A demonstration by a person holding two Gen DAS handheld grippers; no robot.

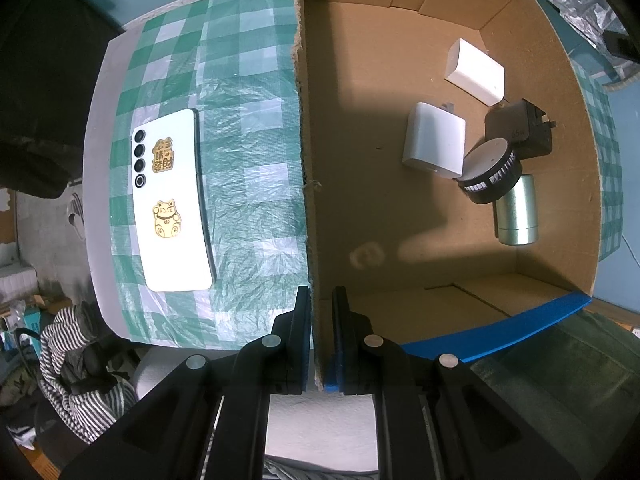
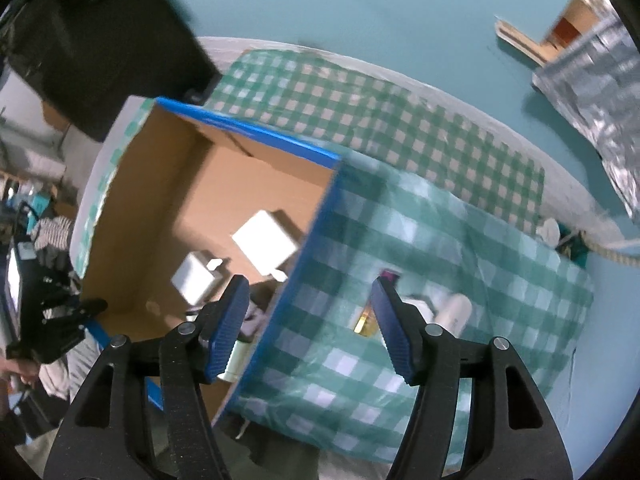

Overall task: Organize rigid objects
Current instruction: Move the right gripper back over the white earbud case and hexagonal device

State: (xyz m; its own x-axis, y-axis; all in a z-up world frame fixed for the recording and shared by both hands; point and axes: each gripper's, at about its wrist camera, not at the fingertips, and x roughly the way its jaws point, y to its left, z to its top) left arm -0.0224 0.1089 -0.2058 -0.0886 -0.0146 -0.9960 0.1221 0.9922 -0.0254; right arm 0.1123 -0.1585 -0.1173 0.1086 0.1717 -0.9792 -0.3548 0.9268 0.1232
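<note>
**Five items boxed, one phone still outside**

Your left tongs (image 1: 322, 300) are pinched narrow on the cardboard box (image 1: 360, 184) wall at the lower centre of the left wrist view, steadying it. Your right tongs (image 2: 308, 320) hang wide and hold nothing, above the box's blue-edged wall at the centre of the right wrist view.

Inside the box, right of frame, sit two white chargers (image 1: 434, 140), a black adapter (image 1: 520, 128), a black-and-white round piece (image 1: 490, 170) and a pale green cylinder (image 1: 516, 212), crowded and touching.

The white phone (image 1: 172, 200) lies flat, back up, on the checked cloth (image 1: 248, 80) over the surface, left of the box and clear of its wall. Its long axis runs up and down the frame, almost parallel to that wall, camera end toward the top.

Risks, as I judge them: the phone is thin and flat, so the tongs may skate off its edges or bunch the loose cloth. Lifting over the wall could clip the rim, and a drop onto the cluster could knock things about.
</note>
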